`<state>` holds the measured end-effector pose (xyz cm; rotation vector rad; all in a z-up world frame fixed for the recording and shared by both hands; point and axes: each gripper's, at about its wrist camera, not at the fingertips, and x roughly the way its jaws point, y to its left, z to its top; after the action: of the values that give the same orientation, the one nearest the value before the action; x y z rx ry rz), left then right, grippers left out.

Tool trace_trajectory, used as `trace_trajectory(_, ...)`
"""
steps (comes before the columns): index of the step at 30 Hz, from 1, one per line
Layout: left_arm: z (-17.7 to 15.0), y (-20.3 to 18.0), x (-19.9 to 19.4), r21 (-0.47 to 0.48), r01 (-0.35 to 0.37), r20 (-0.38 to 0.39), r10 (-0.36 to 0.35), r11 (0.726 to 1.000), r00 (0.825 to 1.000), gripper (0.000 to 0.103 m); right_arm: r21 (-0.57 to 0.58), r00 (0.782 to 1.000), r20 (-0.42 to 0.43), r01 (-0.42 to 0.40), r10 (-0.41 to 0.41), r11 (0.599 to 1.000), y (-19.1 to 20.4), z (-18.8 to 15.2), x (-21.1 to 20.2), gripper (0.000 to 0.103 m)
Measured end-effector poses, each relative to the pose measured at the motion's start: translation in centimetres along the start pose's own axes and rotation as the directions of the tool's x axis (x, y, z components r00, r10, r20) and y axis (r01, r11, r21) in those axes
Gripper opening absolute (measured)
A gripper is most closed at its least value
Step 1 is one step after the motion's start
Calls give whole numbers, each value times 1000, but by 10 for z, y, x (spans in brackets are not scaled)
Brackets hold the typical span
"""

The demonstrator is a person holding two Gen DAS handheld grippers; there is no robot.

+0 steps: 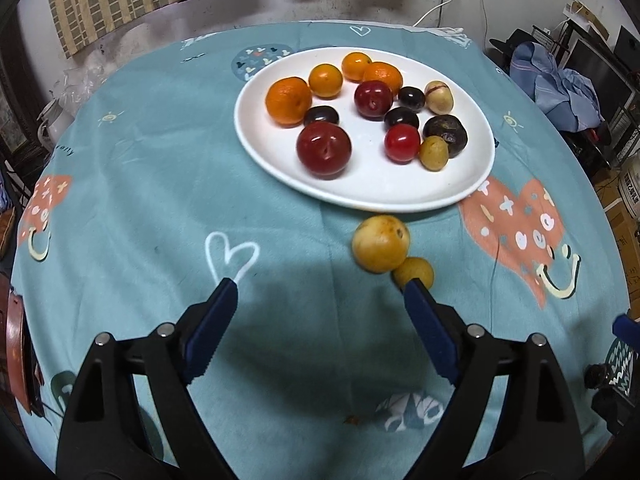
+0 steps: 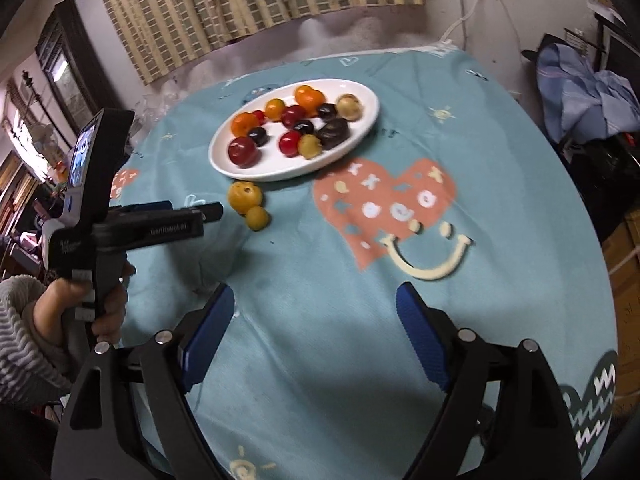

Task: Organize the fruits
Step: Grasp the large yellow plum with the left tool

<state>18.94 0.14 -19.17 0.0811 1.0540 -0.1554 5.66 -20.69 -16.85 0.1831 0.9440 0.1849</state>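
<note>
A white oval plate (image 1: 360,184) (image 2: 352,120) holds several fruits: oranges (image 1: 289,100), red plums (image 1: 324,150), dark plums and small yellow-green ones. Two yellow fruits lie on the cloth just in front of the plate, a larger one (image 1: 381,243) (image 2: 245,195) and a smaller one (image 1: 414,272) (image 2: 257,218) touching it. My left gripper (image 1: 320,292) is open and empty, its right finger tip right at the smaller fruit; it also shows from the side in the right wrist view (image 2: 208,212). My right gripper (image 2: 316,296) is open and empty, well short of the fruit.
The round table wears a teal cloth (image 1: 160,160) with hearts and smiley prints. A wall with a woven blind (image 2: 240,0) is behind it. Clothes on a chair (image 2: 580,92) and clutter stand at the right.
</note>
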Motion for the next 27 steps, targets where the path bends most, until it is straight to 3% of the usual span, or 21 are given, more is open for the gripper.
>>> trace_trajectory(10, 11, -9, 21, 15, 17, -21, -16, 1000, 1000, 87, 51, 999, -29, 40, -38, 998, -13, -13, 0, 83)
trace_trajectory(22, 18, -1, 28, -4, 38, -19, -38, 999, 999, 87, 42, 997, -66, 31, -28, 999, -11, -12, 8, 83)
trace_trajectory(27, 20, 2, 32, -28, 97, -29, -98, 995, 995, 85, 39, 996, -80, 30, -27, 999, -11, -13, 10, 83)
